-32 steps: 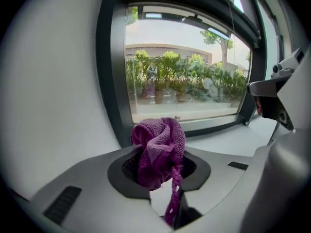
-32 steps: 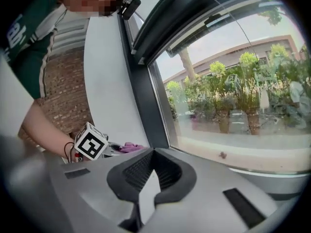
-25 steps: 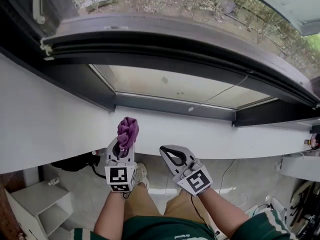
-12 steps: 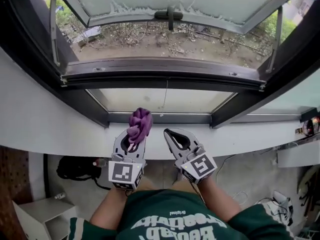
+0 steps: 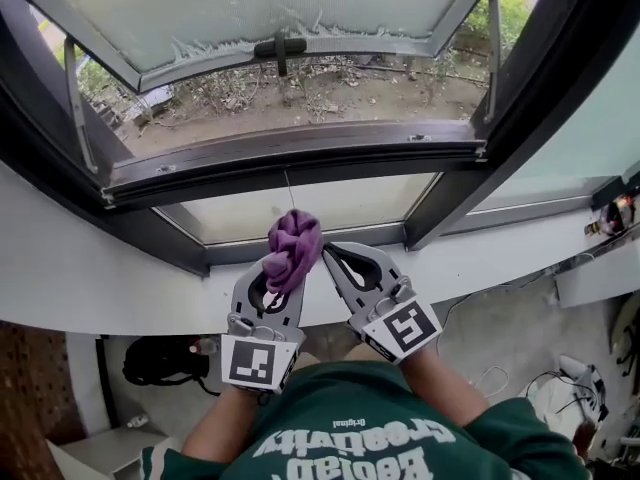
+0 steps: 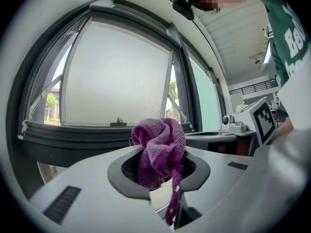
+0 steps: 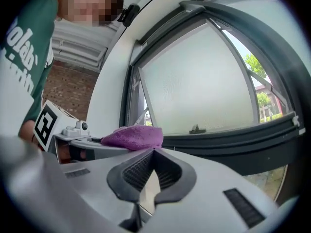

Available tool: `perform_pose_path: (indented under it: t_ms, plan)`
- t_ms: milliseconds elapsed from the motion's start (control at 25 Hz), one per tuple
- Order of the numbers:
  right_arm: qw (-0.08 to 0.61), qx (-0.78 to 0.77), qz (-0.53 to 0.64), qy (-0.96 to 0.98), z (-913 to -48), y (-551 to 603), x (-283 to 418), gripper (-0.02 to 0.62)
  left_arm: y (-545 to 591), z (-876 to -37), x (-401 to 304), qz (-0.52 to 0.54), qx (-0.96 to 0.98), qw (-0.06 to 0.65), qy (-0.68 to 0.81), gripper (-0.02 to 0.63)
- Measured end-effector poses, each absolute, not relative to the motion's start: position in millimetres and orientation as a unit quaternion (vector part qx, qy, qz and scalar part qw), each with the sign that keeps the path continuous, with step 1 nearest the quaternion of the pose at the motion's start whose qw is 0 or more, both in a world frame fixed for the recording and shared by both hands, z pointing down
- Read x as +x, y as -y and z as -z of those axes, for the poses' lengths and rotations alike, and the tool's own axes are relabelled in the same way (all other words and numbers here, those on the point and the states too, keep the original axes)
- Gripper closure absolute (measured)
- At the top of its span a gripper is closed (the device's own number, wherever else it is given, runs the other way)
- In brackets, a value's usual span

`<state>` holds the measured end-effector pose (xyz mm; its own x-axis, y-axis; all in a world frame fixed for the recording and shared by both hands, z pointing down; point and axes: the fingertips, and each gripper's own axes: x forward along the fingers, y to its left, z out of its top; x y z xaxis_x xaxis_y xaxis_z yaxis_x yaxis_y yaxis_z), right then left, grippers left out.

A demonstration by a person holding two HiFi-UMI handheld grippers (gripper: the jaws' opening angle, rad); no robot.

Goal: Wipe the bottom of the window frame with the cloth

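A bunched purple cloth [image 5: 293, 247] sticks up out of my left gripper [image 5: 279, 264], which is shut on it; the left gripper view shows the cloth [image 6: 159, 151] wedged between the jaws with a strand hanging down. My right gripper [image 5: 330, 250] is beside it on the right, shut and empty, its tips meeting [image 7: 153, 151]. Both are held over the white sill [image 5: 120, 288], just short of the dark bottom rail of the window frame [image 5: 300, 153]. The sash [image 5: 250, 13] above is swung open outward, with a dark handle [image 5: 279, 48] on it.
A dark mullion [image 5: 470, 158] slants down on the right of the opening. Bare ground with dry plants [image 5: 330, 93] lies outside. A black bag [image 5: 160, 360] sits on the floor below the sill. Small items stand on a ledge [image 5: 615, 213] at the far right.
The head view has tilted up, showing more of the open sash. Both grippers have risen toward the window frame and come closer together, the left still holding the cloth.
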<state>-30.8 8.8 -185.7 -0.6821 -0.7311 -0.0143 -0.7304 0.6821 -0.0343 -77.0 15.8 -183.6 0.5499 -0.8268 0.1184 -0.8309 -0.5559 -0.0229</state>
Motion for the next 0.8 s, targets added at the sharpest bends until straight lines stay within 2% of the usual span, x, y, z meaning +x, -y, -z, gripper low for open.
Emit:
perform_pose_path:
  t_ms: [320,800]
  plan:
    - [-0.016,-0.408,0.001,-0.913,176.0,-5.4,-23.9,0.581,-8.4,183.9,-60.3,-0.057,0.885,0.012,0.461,0.5]
    - [-0.007,-0.399,0.019,-0.917,171.3,-26.9,26.6,0.581,-26.7,186.4,-1.5,-0.055,0.895,0.007,0.443,0.499]
